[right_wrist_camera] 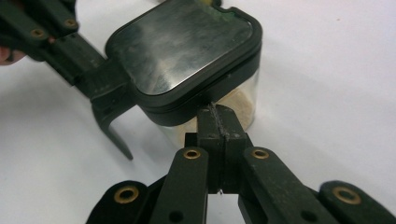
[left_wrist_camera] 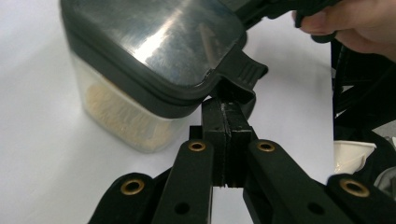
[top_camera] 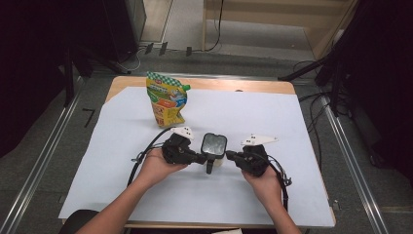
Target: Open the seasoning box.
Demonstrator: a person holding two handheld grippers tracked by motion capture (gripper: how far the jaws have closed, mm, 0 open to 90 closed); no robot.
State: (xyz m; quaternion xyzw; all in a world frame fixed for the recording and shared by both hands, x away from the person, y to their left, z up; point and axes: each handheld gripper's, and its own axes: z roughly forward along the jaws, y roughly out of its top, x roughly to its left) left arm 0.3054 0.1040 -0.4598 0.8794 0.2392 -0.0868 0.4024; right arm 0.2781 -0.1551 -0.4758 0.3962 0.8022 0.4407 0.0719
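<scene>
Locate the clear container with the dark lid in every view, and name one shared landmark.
High view: container at table centre, between both tools.
Left gripper view: upper left, above the shut jaws.
Right gripper view: upper centre.
Shared landmark: the lid's black latch tab.

Green-yellow stand-up pouch upright at the far left of the counter, checkered top edge, printed front; white sheet over most of the counter, wood edge bare along the far side; grey floor around it; metal rails left and right; cables on the floor at right; dark stands at both sides.
</scene>
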